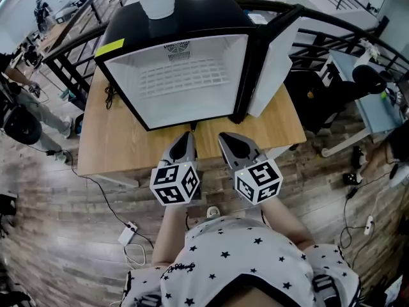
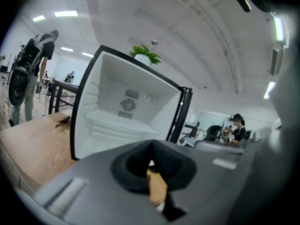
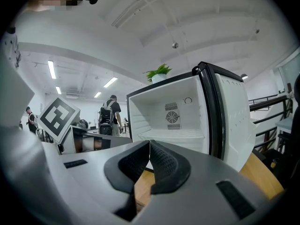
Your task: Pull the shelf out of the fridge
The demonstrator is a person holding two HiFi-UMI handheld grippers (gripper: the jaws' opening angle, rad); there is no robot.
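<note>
Left gripper [image 1: 187, 137] and right gripper [image 1: 225, 139] are both clenched and empty, just in front of the mini fridge [image 1: 192, 18]. Wire shelf [image 1: 183, 77] sits inside the fridge, mid-height. Risks: shut jaws butt the shelf's edge and can't grip; a jammed shelf drags the fridge and tips the potted plant [image 1: 156, 2] on top.

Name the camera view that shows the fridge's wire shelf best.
Head view: it looks down into the open fridge, so the shelf shows its whole grid. Both gripper views see it from low in front, nearly edge-on, as thin white slats.
</note>
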